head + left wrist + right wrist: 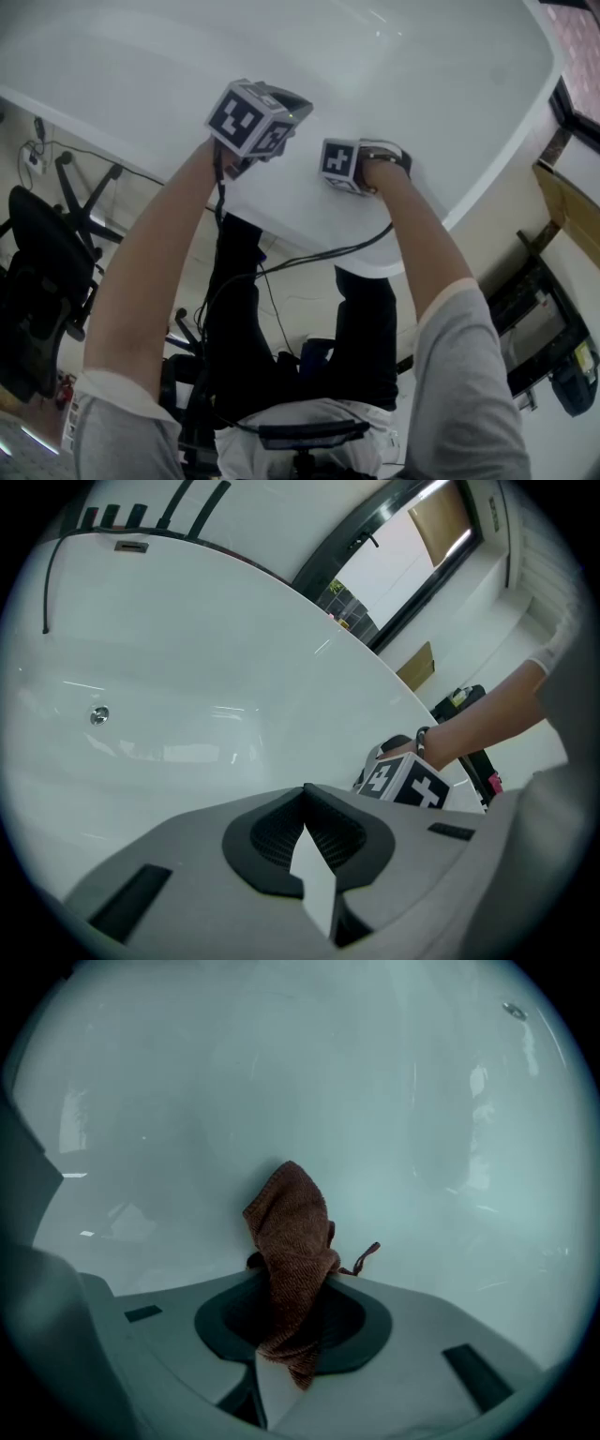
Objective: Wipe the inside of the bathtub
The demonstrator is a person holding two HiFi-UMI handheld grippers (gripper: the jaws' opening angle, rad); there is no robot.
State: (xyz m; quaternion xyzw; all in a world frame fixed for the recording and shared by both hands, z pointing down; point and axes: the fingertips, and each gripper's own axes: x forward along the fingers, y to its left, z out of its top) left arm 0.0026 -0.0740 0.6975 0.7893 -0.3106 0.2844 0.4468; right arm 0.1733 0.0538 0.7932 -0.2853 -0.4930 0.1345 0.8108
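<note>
Tub (441,94): broad bare white wall around both claws, rim curving by at 5 o'clock from above. Right claw (286,1283) clamped on brown cloth (292,1227); cloth tip at tub wall, contact unclear. Left claw (305,799) pinched together, empty, at 10 o'clock of right. Tub ends cut off.

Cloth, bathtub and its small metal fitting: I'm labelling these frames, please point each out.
Cloth (289,1232), right gripper view, middle of the brown bunch.
Bathtub (234,658), left gripper view, bare white inner wall.
Metal fitting (98,715), left gripper view, its round face.
</note>
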